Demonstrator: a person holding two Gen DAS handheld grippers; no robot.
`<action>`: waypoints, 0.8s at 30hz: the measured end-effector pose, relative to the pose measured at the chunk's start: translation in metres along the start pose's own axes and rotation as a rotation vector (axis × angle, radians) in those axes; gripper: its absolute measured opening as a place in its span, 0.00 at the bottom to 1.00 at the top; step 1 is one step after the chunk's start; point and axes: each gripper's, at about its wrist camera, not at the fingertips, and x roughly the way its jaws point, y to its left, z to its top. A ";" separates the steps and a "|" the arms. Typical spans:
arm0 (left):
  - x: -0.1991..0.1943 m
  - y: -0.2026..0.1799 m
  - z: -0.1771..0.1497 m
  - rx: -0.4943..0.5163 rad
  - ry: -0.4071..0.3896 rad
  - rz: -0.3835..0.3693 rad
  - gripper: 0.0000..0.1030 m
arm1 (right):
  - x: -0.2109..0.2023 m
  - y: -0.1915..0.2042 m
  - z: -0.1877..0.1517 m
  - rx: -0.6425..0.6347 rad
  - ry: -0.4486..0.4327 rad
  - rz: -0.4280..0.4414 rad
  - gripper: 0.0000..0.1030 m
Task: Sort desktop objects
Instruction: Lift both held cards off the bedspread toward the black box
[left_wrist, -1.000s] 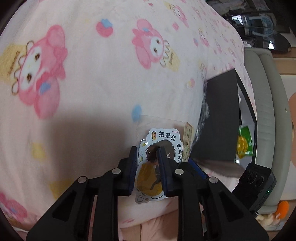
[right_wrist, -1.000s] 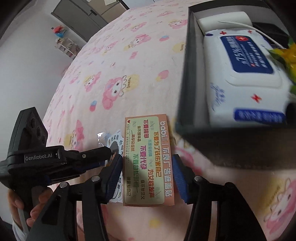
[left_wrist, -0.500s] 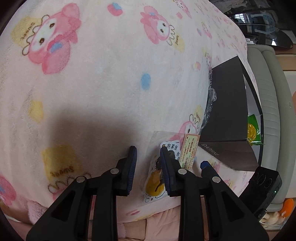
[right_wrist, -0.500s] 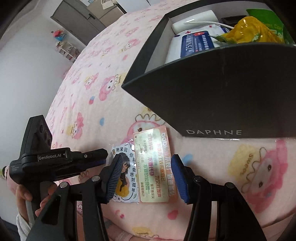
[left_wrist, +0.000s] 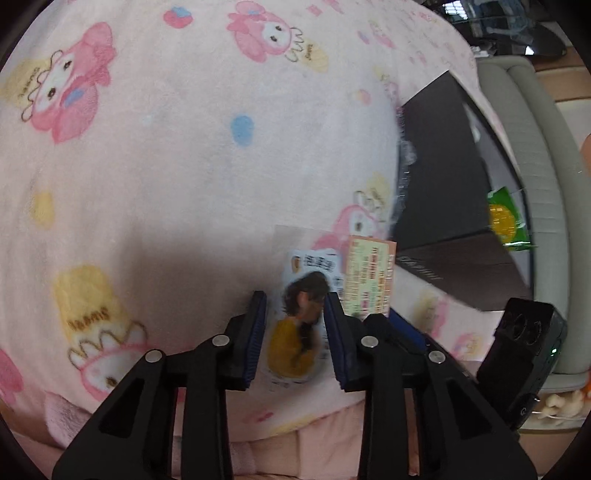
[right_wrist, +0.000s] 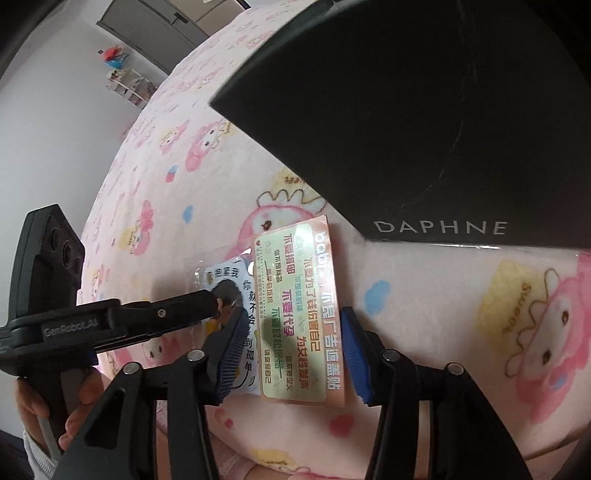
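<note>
Both wrist views look down, close, sharing the sticker sheet (left_wrist: 301, 314) and box (right_wrist: 443, 129).

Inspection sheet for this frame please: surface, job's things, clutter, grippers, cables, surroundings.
Surface: pink cartoon-print blanket.
Job's things: cartoon sticker pack in a clear sleeve, lying flat; pink label card beside it, overlapping its edge; black box marked DAPHNE just beyond both.
Clutter: green packet in the box.
Grippers: left gripper open, astride the sticker pack; right gripper open, astride the label card.
Cables: nothing seen.
Surroundings: grey padded edge, white wall, small shelf.
</note>
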 end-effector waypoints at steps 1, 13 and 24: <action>-0.004 -0.002 -0.002 0.002 -0.007 -0.016 0.29 | -0.007 0.002 -0.001 -0.001 -0.008 0.016 0.40; -0.028 -0.039 -0.026 0.062 -0.050 -0.059 0.12 | -0.076 0.047 -0.003 -0.143 -0.127 0.111 0.37; 0.003 0.011 -0.029 -0.126 0.013 -0.101 0.23 | -0.040 0.008 0.002 -0.031 -0.082 0.035 0.37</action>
